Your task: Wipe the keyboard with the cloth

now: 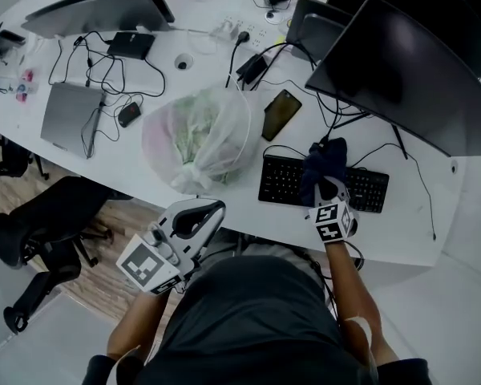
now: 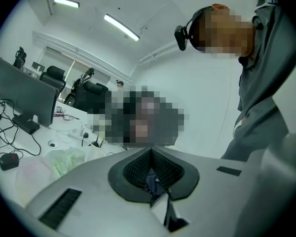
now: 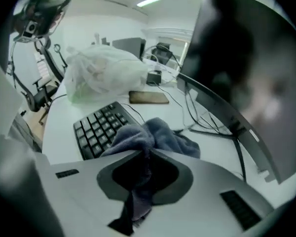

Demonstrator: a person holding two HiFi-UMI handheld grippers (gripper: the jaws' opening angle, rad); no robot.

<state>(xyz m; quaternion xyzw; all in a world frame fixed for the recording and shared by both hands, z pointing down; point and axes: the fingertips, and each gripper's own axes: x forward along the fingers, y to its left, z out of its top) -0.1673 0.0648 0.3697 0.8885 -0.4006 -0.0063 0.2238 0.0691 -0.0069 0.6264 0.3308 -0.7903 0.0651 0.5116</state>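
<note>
The black keyboard (image 1: 285, 180) lies on the white desk (image 1: 232, 207) in front of a dark monitor. A dark blue cloth (image 1: 325, 161) rests bunched on its middle keys. My right gripper (image 1: 328, 186) points steeply down at it and is shut on the cloth, its tips buried in the folds. In the right gripper view the cloth (image 3: 155, 135) spills from between the closed jaws of the right gripper (image 3: 149, 154) over the keyboard (image 3: 99, 127). My left gripper (image 1: 212, 208) hovers off the desk's front edge near my body; in its own view the left gripper (image 2: 150, 151) is shut and holds nothing.
A tied translucent plastic bag (image 1: 199, 135) stands left of the keyboard, a phone (image 1: 281, 114) behind it. A large monitor (image 1: 401, 66) leans over the right side, with cables (image 1: 361, 155) trailing by the keyboard. A laptop (image 1: 70, 117), a mouse (image 1: 128, 114) and an office chair (image 1: 44, 231) are on the left.
</note>
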